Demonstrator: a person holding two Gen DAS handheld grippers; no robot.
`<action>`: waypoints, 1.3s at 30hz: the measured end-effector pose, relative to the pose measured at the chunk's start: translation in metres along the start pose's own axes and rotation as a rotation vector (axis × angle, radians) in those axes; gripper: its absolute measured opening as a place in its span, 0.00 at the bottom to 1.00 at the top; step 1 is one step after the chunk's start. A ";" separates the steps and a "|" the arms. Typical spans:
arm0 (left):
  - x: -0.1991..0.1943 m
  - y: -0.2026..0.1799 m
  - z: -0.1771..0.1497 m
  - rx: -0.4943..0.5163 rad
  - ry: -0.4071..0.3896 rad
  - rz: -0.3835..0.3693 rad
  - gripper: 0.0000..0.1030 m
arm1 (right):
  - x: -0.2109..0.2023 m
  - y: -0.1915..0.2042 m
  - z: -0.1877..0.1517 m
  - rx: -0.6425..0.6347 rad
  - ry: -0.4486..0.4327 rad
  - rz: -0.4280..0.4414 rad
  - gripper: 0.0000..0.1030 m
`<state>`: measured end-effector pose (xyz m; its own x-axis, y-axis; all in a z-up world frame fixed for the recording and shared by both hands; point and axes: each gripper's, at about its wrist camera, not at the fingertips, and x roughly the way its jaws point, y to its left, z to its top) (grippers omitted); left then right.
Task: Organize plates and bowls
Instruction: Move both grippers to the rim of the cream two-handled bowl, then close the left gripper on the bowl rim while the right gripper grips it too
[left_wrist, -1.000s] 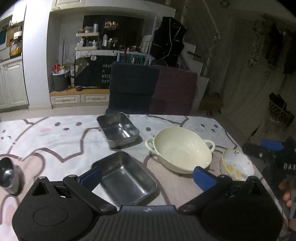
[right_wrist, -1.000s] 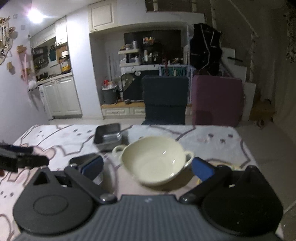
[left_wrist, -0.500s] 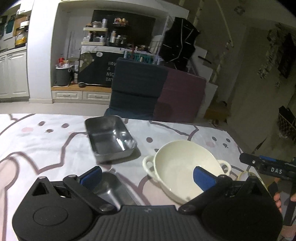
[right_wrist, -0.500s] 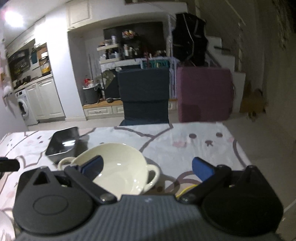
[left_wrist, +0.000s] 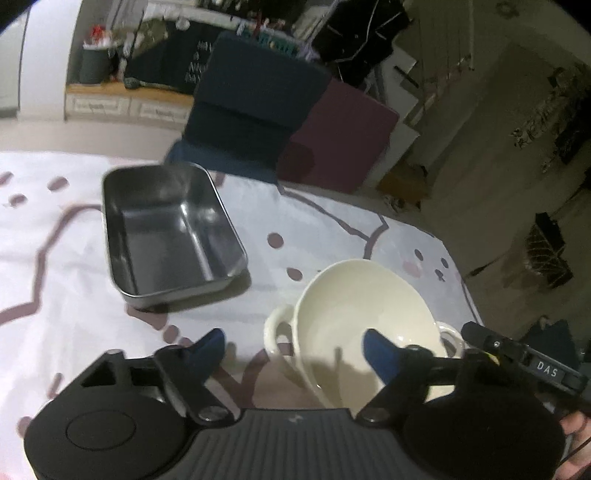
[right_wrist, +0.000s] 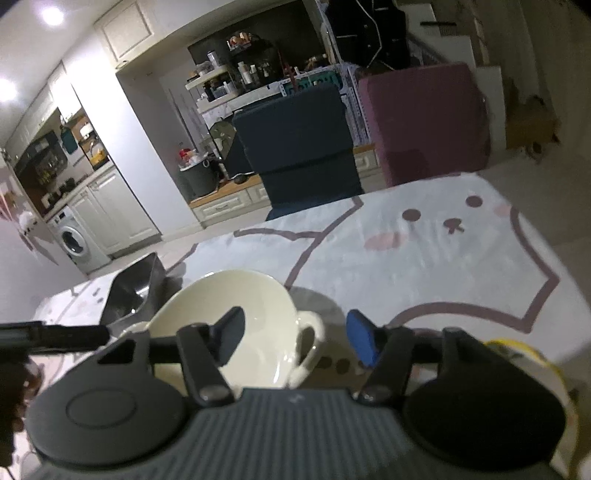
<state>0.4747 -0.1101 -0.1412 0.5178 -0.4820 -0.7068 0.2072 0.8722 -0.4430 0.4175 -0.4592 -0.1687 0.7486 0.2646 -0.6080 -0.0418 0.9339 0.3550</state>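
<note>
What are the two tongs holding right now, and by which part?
Nothing is gripped yet. Each tongs straddles one handle of the cream bowl: left tongs at its left handle, right tongs at its right handle. Both have just been closing, pads not yet pressing.

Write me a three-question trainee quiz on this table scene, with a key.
1. True or false: the steel tray holds food.
2. How many handles has the cream bowl?
3. Which lies between the fingers of the left gripper: A tray rim, B bowl handle, C spoon?
Key: 1 false, empty. 2 two. 3 B; the jaws have just been closing and straddle the handle without pressing it.
</note>
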 end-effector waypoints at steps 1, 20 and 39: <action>0.003 -0.001 0.000 0.006 0.009 -0.006 0.69 | 0.000 -0.001 0.000 0.010 0.002 0.007 0.63; 0.034 -0.004 0.007 0.078 0.108 0.055 0.28 | 0.021 -0.003 -0.011 0.073 0.108 -0.026 0.22; -0.015 -0.022 0.006 0.017 0.022 -0.016 0.24 | 0.001 0.006 -0.009 0.106 0.090 -0.047 0.21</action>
<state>0.4677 -0.1218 -0.1174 0.4965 -0.4970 -0.7117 0.2295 0.8658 -0.4446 0.4115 -0.4510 -0.1737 0.6855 0.2459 -0.6853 0.0660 0.9164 0.3948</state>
